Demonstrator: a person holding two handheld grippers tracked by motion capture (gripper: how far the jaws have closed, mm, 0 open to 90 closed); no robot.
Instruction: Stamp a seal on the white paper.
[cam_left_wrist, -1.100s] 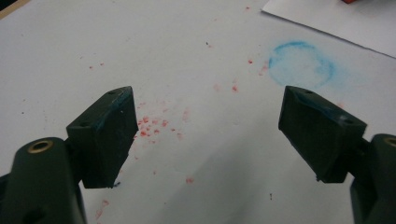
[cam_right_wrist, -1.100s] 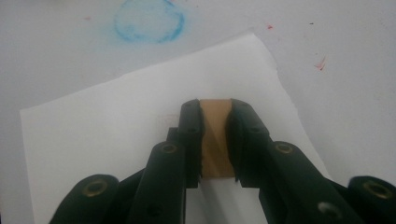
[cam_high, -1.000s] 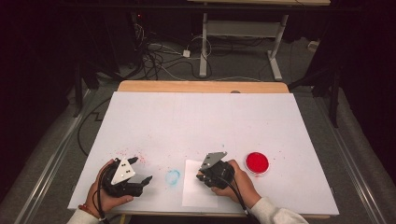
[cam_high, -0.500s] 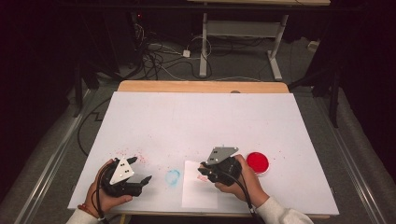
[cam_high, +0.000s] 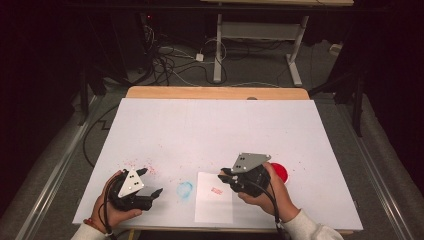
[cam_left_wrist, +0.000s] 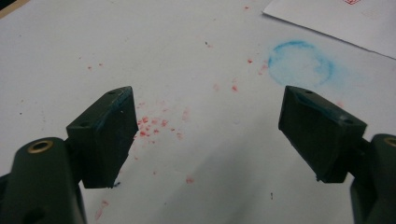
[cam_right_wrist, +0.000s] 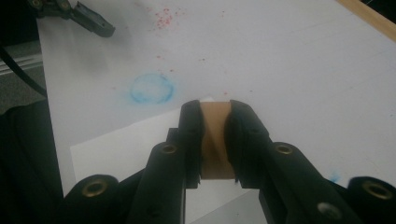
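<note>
A white paper sheet with a small red stamped mark lies near the table's front edge. Just right of the mark, my right gripper hovers over the sheet's right edge, shut on a brown wooden stamp block. The block sits upright between the jaws of that gripper, above the paper. A round red ink pad lies right behind that hand, partly hidden. At the front left my left gripper rests open, its jaws wide apart over red specks with nothing between them.
A blue ring stain marks the white table cover between the grippers, and also appears as a blue ring ahead of the left jaws. Red specks dot the cover near the left hand. A wooden table edge runs along the back.
My right gripper has drifted a little right and away from me with the wooden block, now covering part of the red ink pad. The left gripper has stayed in place.
</note>
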